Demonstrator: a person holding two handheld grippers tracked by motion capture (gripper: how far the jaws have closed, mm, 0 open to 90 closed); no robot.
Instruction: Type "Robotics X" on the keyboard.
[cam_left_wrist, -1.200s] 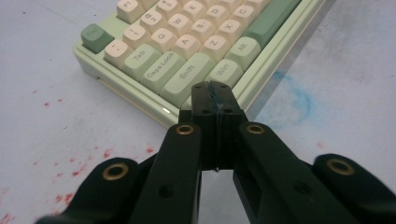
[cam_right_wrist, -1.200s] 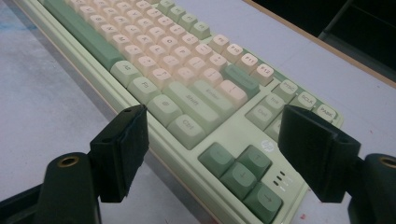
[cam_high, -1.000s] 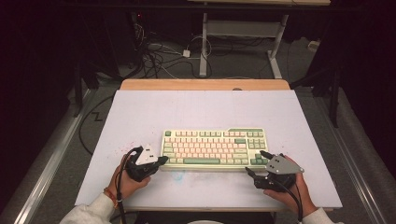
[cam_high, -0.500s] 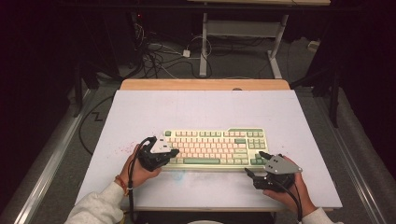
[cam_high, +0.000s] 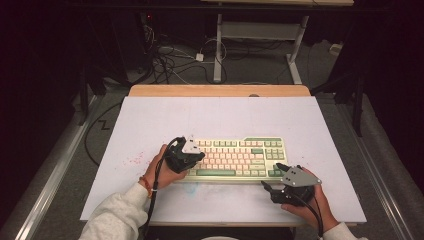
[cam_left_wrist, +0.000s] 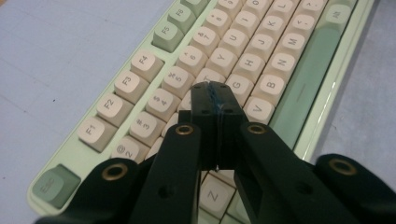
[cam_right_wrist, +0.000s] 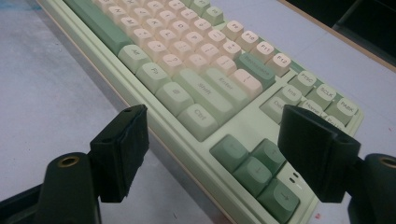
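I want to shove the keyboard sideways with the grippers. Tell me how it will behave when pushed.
The keyboard looks like a rigid one-piece case, so it should probably slide whole, not flex. It lies flat and low on the table, so tipping seems unlikely. Pushed on a keycap, a key would likely sink first.

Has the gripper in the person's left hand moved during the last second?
Yes. The left gripper was off the keyboard's left end; now, jaws shut, it sits over its left keys, having shifted rightward and slightly farther up the table.

The left tool (cam_left_wrist: 217, 100), jaws pressed together (nothing between them), hovers over the keyboard (cam_left_wrist: 299, 88) near its G key.
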